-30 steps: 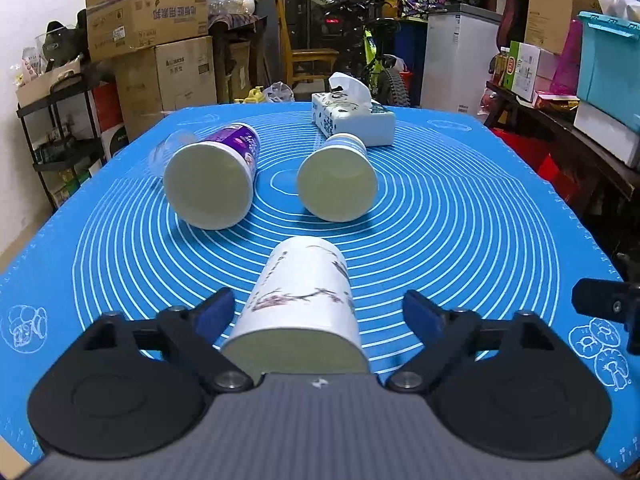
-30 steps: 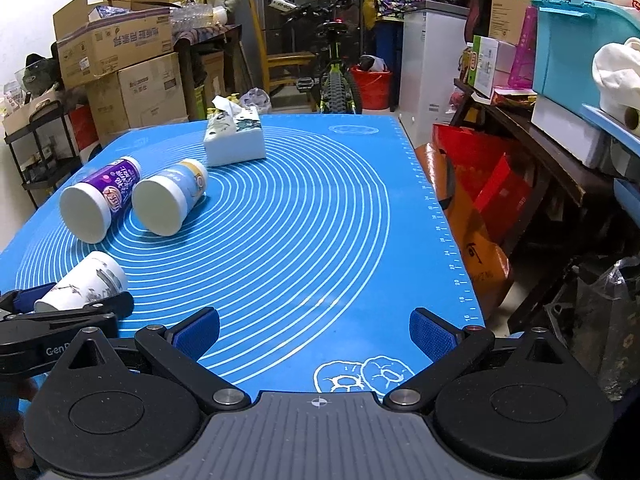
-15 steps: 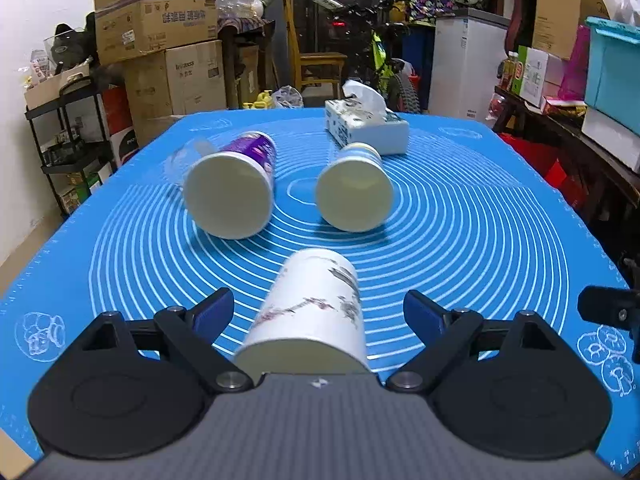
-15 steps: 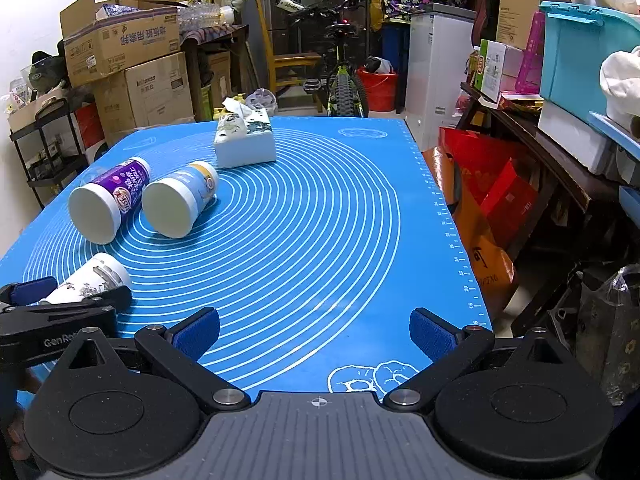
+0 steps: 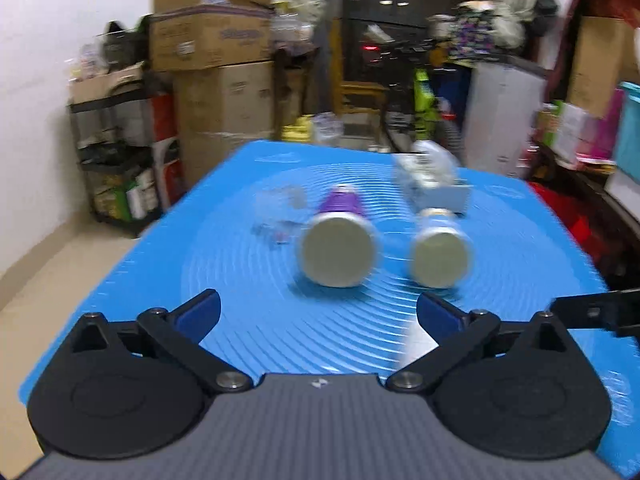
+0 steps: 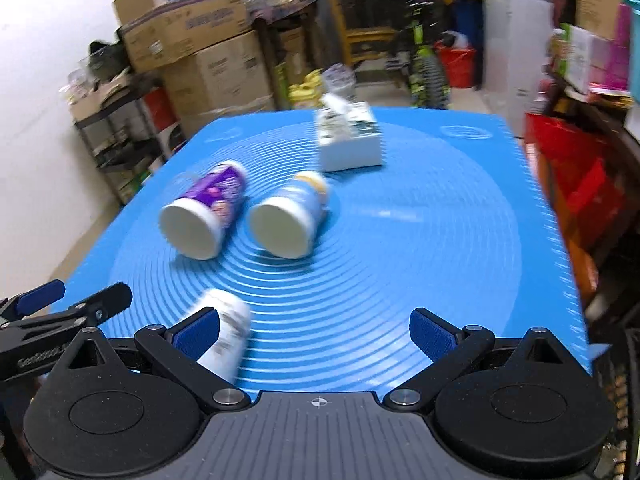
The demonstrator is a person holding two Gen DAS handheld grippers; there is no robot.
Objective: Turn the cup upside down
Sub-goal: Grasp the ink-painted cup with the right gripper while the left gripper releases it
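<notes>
Here the left gripper [image 5: 318, 314] is spread wide with nothing between its fingers, above the mat [image 5: 240, 248]. The right gripper [image 6: 314, 330] is also wide open; the white cup [image 6: 224, 332] lies on its side just beside its left finger, though blur hides whether they touch. Further ahead lie a purple cup [image 6: 206, 216] and a blue cup [image 6: 290, 220], then a tissue box [image 6: 350, 142].

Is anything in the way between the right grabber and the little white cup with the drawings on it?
Nothing visible blocks it. The white cup lies on its side on the blue mat, right by the open right gripper, partly behind its left finger. The purple cup and blue cup lie farther back.
</notes>
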